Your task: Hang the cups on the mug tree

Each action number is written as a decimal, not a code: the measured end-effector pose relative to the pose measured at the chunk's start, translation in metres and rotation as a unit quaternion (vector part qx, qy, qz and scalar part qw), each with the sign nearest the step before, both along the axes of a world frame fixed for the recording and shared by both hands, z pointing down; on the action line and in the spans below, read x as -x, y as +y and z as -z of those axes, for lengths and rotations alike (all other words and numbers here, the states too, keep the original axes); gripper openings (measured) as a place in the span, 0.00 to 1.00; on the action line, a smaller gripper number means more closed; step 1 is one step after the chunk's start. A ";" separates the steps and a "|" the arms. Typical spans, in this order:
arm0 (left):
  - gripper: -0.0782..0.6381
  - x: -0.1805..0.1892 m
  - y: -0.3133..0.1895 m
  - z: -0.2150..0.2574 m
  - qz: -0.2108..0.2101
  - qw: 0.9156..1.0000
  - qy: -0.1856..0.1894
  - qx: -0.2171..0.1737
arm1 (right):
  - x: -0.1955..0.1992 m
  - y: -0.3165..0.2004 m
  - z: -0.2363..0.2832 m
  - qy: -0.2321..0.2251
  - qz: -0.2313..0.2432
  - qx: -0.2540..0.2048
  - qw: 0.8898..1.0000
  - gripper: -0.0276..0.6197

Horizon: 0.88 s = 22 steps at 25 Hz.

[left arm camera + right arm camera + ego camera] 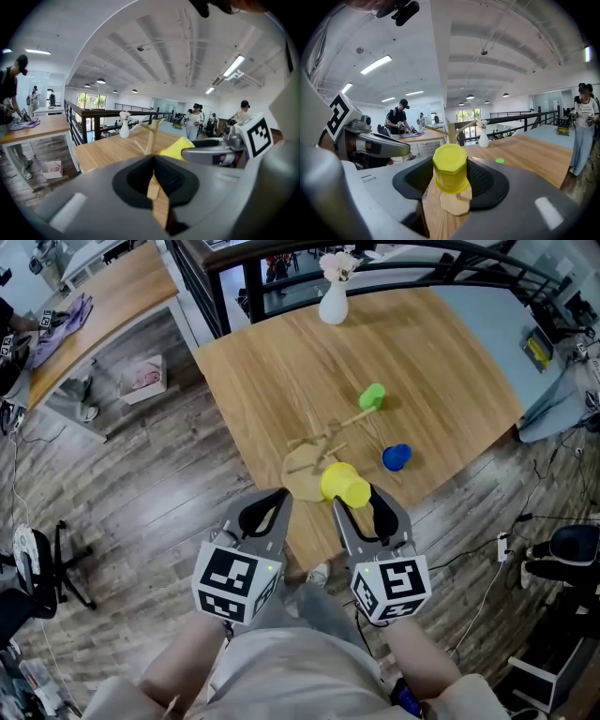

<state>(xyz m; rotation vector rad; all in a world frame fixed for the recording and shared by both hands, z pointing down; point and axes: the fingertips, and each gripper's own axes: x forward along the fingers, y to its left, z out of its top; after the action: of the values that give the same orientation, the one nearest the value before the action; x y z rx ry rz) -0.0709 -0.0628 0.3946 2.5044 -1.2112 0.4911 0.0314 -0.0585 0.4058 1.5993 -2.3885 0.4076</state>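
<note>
- Three cups on show, one mug tree (310,463), and it stands near the front edge of the wooden table (441,362).
- The right gripper (357,496) has cup number one: the yellow cup (344,483) sits between its jaws, both pads pressed on the cup's sides.
- From the right gripper view, the yellow cup (450,169) is base-on to the camera, just in front of the tree's trunk (451,133) and above its round foot.
- The left gripper (280,495) hovers on the near left of the tree, jaws together, tips meeting and nothing gripped.
- The left gripper's own view confirms it: the pads close to a slit, with only wood showing through.
- Cup two, the green cup (372,397), is beyond the tree on its right side, at the tip of one peg as seen from above.
- Cup three, the blue cup (397,457), lies on the table right of the tree, apart from it.
- One white vase (333,302) with flowers stands well beyond the tree, at the far edge of the table.
</note>
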 end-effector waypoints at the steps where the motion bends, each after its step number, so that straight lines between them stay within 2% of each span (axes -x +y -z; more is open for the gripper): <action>1: 0.11 0.000 -0.001 -0.001 0.001 1.000 0.000 0.001 | 0.001 -0.001 -0.003 0.000 0.001 0.002 1.000 0.40; 12: 0.11 -0.005 -0.008 -0.018 0.001 1.000 -0.003 0.016 | -0.003 -0.014 -0.036 0.010 0.009 0.033 0.999 0.40; 22: 0.11 -0.008 -0.012 -0.027 0.006 1.000 -0.003 0.028 | 0.004 -0.019 -0.062 0.022 0.037 0.071 0.997 0.40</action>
<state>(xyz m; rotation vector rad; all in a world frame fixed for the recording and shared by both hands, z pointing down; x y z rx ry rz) -0.0632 -0.0747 0.4211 2.4494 -1.1980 0.5219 0.0269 -0.0775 0.4681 1.4406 -2.3215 0.5094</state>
